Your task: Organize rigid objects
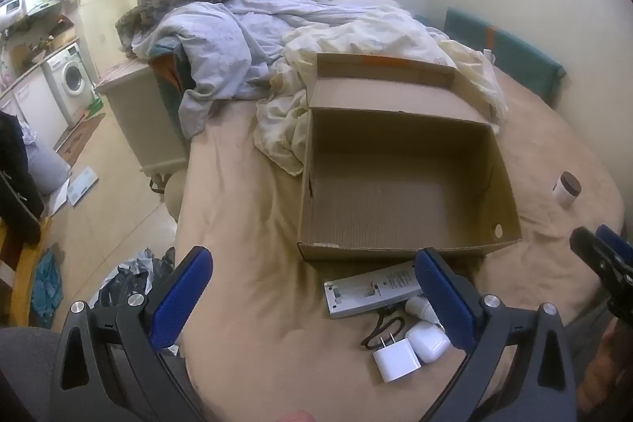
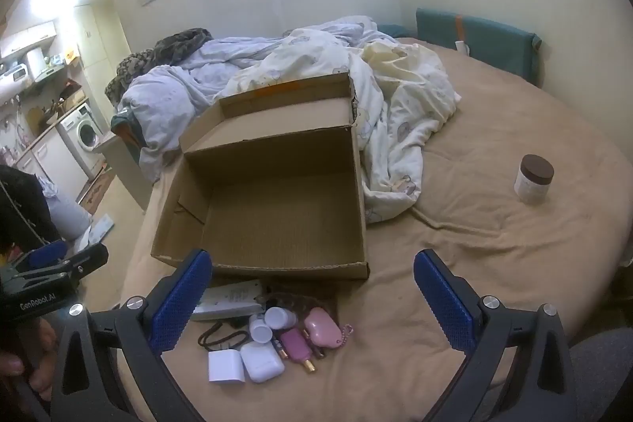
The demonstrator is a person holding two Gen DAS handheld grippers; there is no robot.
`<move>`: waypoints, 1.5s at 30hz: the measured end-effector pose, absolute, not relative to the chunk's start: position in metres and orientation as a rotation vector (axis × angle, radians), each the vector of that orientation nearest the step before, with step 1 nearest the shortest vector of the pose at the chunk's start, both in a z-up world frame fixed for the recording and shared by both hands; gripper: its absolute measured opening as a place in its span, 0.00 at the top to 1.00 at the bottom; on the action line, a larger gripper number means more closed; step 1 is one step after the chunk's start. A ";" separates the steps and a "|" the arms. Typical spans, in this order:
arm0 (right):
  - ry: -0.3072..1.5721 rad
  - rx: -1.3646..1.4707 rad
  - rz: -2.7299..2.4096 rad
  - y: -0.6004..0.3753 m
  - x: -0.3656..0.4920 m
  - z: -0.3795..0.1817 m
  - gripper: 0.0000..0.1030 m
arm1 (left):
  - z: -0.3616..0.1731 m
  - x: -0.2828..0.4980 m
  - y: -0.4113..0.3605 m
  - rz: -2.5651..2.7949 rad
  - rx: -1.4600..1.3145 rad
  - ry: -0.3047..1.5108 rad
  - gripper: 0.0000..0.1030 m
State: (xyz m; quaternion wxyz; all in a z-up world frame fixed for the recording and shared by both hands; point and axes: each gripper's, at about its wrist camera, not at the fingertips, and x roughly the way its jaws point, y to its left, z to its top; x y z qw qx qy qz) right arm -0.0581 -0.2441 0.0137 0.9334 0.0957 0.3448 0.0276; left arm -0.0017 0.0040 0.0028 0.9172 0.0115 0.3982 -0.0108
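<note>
An open, empty cardboard box (image 1: pixel 399 184) (image 2: pixel 269 200) sits on the tan bed. In front of it lies a cluster of small items: a white remote (image 1: pixel 372 289) (image 2: pixel 229 299), a white charger plug (image 1: pixel 395 358) (image 2: pixel 225 364), a white earbud case (image 1: pixel 429 341) (image 2: pixel 261 362), a small white bottle (image 2: pixel 279 317), a pink case with a bead chain (image 2: pixel 322 333) and a pink tube (image 2: pixel 294 345). My left gripper (image 1: pixel 312 303) is open above the bed edge, left of the items. My right gripper (image 2: pixel 312 307) hangs open over the cluster, touching nothing.
A brown-lidded white jar (image 2: pixel 532 180) (image 1: pixel 567 190) stands alone on the bed to the right. Crumpled duvets (image 2: pixel 316 74) lie behind the box. A teal cushion (image 2: pixel 474 34) leans on the wall. Bags and clutter (image 1: pixel 126 275) lie on the floor left of the bed.
</note>
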 end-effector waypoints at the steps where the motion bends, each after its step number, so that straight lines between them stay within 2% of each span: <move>1: 0.706 0.196 0.057 -0.244 -0.058 0.014 0.00 | 0.003 -0.002 0.004 -0.023 0.024 0.819 0.01; 45: 0.704 0.192 0.059 -0.239 -0.056 0.014 0.00 | 0.006 0.002 0.006 -0.015 0.012 0.828 0.01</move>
